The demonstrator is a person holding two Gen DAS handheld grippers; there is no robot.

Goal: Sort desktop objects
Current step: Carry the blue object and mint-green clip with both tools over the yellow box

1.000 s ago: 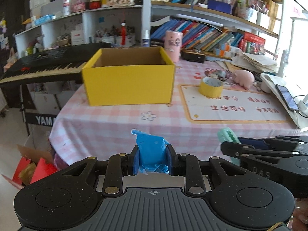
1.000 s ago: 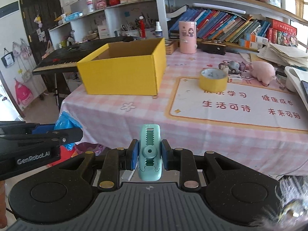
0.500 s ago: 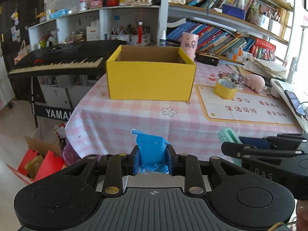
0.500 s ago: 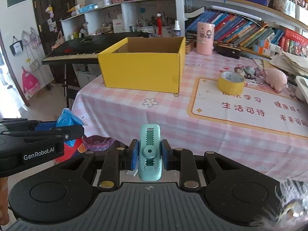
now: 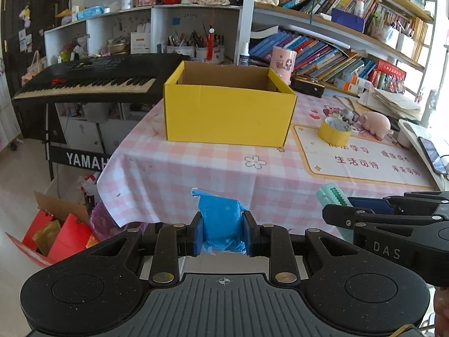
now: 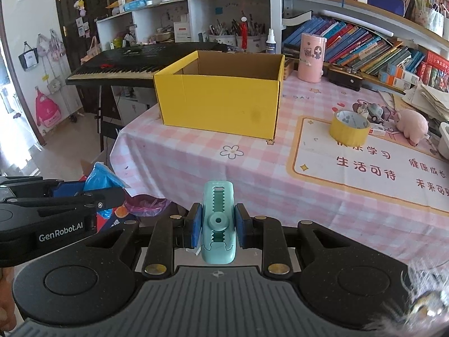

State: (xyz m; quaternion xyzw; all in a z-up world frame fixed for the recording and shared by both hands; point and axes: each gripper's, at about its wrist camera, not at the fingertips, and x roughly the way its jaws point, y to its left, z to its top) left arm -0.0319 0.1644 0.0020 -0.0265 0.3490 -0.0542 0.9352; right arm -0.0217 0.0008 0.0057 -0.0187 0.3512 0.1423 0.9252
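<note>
We are holding a gripper in each hand, side by side, short of the near edge of the table (image 5: 196,168) with its pink checked cloth. Our left gripper (image 5: 221,234) is pinching a blue plastic packet (image 5: 220,221) between its two pads, the crinkled top of the packet sticking up above them. Our right gripper (image 6: 217,226) is pressing its pads against the sides of a mint-green correction tape (image 6: 218,221), which is standing lengthwise between the fingers with its toothed window facing us. In the left view, the right gripper is showing at the right edge with the green tip poking out; in the right view, the left gripper is showing at the left edge with the blue packet.

Ahead of us, a yellow cardboard box (image 5: 228,112) is sitting open on the table, and its visible inside looks bare. A yellow roll of tape (image 6: 349,129) is resting on the white desk mat (image 6: 364,168) to the right of the box, with a pink pig toy (image 6: 412,125) just beyond it. A black keyboard (image 5: 89,80) is standing off the table's left side.
</note>
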